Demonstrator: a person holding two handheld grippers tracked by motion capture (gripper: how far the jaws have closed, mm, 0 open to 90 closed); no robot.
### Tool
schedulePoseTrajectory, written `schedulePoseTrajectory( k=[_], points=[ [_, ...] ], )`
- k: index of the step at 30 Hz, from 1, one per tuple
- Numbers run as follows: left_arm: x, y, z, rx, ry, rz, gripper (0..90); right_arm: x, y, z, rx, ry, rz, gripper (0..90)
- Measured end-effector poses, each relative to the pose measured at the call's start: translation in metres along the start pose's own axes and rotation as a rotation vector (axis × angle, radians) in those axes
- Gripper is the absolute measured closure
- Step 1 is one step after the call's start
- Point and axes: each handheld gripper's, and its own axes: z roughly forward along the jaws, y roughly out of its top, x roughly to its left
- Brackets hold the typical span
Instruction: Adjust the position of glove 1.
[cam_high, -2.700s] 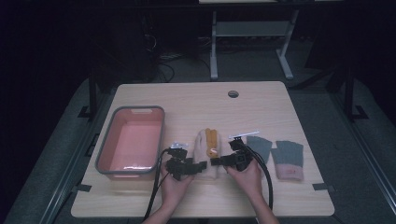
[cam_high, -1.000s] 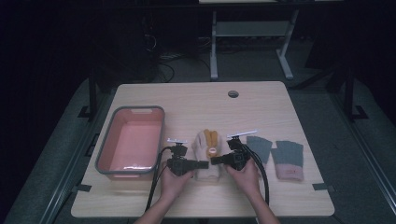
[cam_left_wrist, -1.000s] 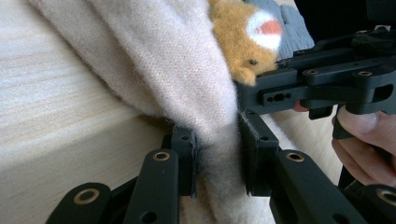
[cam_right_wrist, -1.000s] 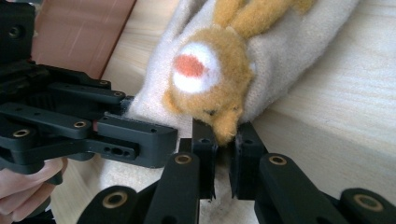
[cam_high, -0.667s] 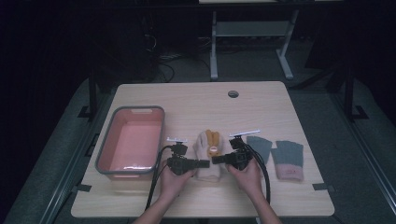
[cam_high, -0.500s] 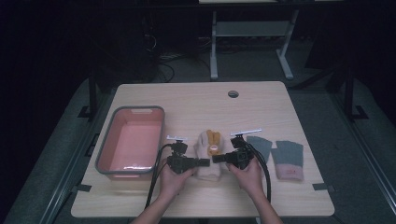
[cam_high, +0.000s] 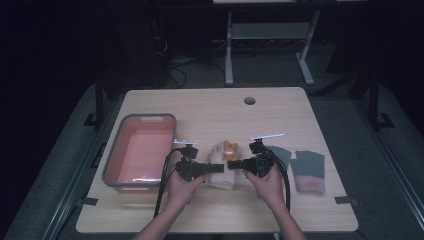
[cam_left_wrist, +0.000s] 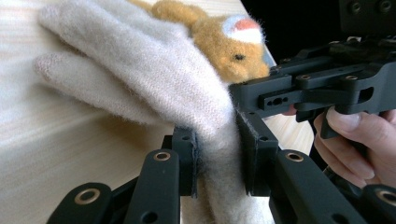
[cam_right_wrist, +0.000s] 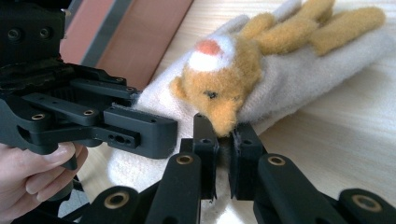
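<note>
My left gripper (cam_left_wrist: 217, 154) pinches the cream glove (cam_left_wrist: 154, 79) at its cuff edge, and my right gripper (cam_right_wrist: 224, 149) clamps its opposite edge. Beyond both jaws the glove's fingers trail onto the table (cam_high: 210, 107), its orange animal patch (cam_right_wrist: 233, 79) facing up.

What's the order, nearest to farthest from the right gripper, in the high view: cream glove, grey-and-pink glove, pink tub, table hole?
1. cream glove: clamped in the right gripper, just to its left.
2. grey-and-pink glove: flat on the table to its right.
3. table hole: farther up the table, near the far edge.
4. pink tub: at the left, beyond the left gripper.
</note>
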Motion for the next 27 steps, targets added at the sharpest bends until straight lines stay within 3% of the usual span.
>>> schedulePoseTrajectory(
  k=[27],
  points=[
    [-0.007,0.024,-0.027,-0.055,-0.029,0.015,71.1,0.024,0.031,-0.009,-0.011,0.025,-0.04,83.9]
  ],
)
